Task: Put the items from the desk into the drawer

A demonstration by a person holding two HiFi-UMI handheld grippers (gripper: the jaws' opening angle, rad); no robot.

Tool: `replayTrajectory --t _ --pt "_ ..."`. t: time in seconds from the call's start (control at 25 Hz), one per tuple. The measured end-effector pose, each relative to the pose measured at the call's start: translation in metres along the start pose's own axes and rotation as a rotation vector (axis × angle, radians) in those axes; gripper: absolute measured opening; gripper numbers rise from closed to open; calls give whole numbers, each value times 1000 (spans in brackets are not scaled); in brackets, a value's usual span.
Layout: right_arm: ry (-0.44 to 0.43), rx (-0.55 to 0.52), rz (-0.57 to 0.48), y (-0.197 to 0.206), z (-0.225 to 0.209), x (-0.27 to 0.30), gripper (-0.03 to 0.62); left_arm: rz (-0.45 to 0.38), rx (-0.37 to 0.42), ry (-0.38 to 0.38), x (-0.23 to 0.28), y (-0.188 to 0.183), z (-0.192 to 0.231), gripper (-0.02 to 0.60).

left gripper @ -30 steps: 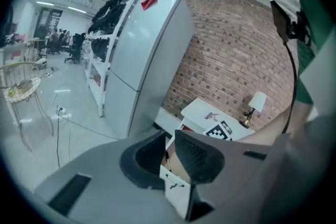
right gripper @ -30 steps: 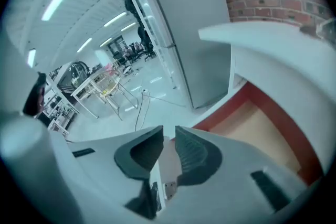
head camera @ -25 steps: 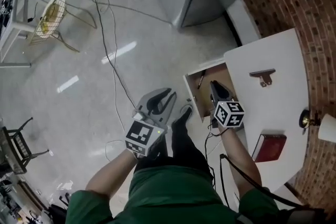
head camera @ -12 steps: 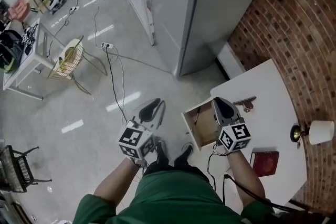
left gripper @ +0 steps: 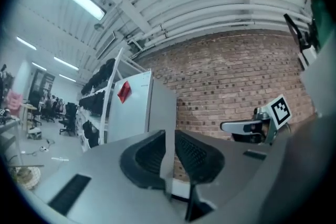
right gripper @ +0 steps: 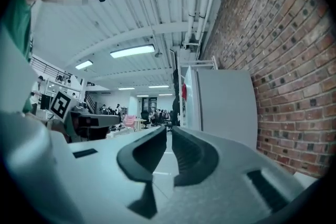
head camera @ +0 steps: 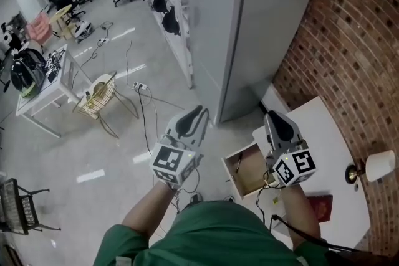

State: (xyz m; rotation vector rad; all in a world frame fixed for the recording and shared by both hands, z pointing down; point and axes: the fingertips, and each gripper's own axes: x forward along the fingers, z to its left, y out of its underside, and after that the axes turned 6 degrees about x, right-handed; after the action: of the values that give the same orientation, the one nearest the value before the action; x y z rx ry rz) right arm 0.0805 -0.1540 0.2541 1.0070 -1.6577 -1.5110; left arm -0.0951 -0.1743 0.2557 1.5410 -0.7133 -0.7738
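Hovering level, high over white desk (head camera: 324, 134): left gripper (head camera: 198, 114) and right gripper (head camera: 269, 115), jaws a narrow slit apart, empty; right's just been closing. Dark red book (head camera: 320, 206) on desk, below-right of right gripper, nearer it; open wooden drawer (head camera: 246, 172) btwn.

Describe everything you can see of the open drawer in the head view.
The drawer stands pulled out of the white desk, open at the top. Its rim looks white, its bottom light brown like wood. One small dark thing, too small to name, lies near the wall at the picture's left; the rest looks bare. The right gripper hides its right edge.
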Motion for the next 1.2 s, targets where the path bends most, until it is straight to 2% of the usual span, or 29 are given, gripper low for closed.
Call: replayTrajectory --t 0.24,0.4,0.72,1.2 --pt "10 -46 -105 -47 12 -4 26 -107 91 -48 0 -69 14 51" --pt "18 -79 -157 -68 18 -6 12 -147 154 -66 -5 -98 12 51" --pt "38 -138 -191 -83 15 -12 8 -147 281 -45 1 -97 -4 51" --pt "39 -142 -183 -80 16 -12 9 -139 293 -36 3 -90 -6 51"
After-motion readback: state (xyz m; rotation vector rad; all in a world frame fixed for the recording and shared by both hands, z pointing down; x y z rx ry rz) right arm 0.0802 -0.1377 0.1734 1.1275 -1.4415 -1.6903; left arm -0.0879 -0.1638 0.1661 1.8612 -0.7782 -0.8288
